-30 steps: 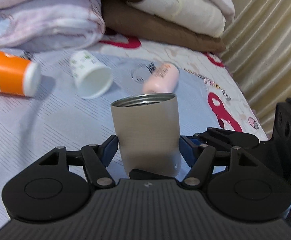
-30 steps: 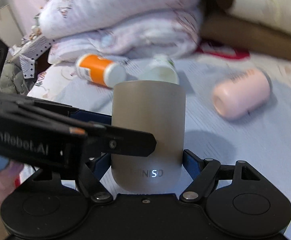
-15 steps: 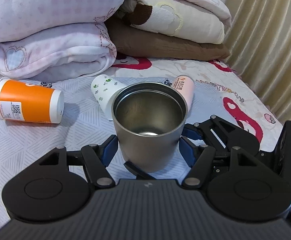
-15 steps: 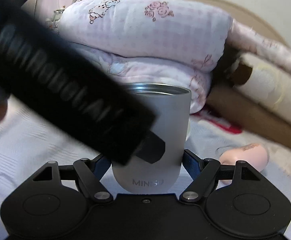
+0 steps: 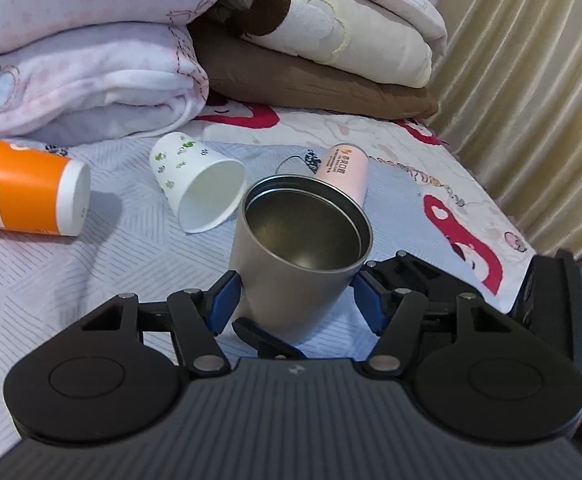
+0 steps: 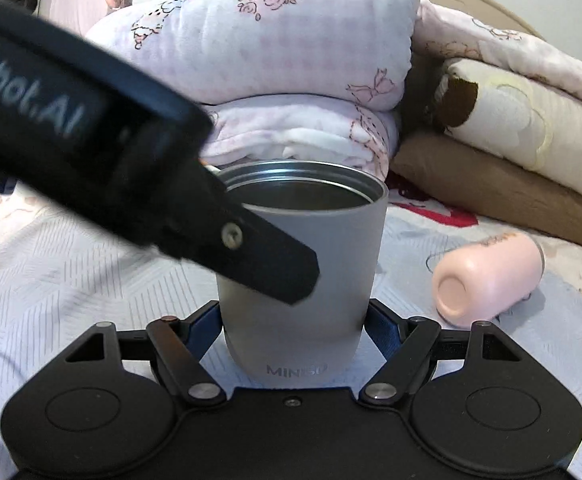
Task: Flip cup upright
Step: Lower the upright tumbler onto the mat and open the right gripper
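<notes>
Two grippers bracket one steel cup, mouth up, on the bed

Largest first: the bedsheet (image 5: 43, 288) fills the near field, with folded blankets (image 5: 91, 60) stacked at the far edge. On the sheet, far left, lies an orange bottle (image 5: 23, 196); right of it a paper cup (image 5: 199, 188) rests on its side; further right a pink bottle (image 6: 487, 280) also lies flat.

The grey steel cup (image 6: 299, 280) stands near centre, its open mouth facing up, though in the left wrist view it leans slightly rightward. My right gripper (image 6: 295, 320) has its blue pads against both lower sides of the cup, so I judge it closed on the cup. My left gripper (image 5: 295, 300) touches the cup on its left pad only; a gap shows at the right pad, so I read it as open.

Step in hand, as I judge it: settling the turned cup. Next, I should level its base on the soft sheet, then loosen the right grip slowly, since the bedding may tip it.
</notes>
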The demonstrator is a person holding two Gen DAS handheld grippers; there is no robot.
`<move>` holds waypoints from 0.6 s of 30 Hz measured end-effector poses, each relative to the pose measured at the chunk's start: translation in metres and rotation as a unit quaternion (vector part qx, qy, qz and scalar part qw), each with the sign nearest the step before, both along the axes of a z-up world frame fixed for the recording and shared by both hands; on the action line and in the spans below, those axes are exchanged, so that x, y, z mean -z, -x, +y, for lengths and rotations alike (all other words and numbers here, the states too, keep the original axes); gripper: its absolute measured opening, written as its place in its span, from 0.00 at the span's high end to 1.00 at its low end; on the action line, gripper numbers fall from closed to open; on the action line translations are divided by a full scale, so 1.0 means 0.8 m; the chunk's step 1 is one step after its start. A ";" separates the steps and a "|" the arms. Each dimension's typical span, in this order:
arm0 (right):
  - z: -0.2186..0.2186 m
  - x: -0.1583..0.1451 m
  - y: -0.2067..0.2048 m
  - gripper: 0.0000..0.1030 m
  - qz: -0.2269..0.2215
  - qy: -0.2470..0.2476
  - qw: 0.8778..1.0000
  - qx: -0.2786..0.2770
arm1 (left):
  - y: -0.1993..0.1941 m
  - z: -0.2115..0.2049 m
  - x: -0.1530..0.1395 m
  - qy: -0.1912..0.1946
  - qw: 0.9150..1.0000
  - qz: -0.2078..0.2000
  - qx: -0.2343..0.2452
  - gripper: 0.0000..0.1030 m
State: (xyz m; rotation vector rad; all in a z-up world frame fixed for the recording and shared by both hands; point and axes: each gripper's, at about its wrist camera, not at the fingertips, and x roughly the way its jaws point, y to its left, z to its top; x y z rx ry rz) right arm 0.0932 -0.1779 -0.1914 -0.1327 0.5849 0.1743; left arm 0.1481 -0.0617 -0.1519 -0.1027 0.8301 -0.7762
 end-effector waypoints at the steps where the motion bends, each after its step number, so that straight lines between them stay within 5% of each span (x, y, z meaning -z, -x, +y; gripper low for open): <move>1: -0.002 0.000 -0.001 0.21 -0.003 -0.001 1.000 0.002 | 0.001 -0.002 0.000 -0.002 1.000 -0.003 0.001 0.40; 18: -0.013 -0.003 0.005 0.21 0.015 -0.022 1.000 -0.002 | 0.012 -0.012 0.000 -0.020 0.999 -0.027 0.003 0.41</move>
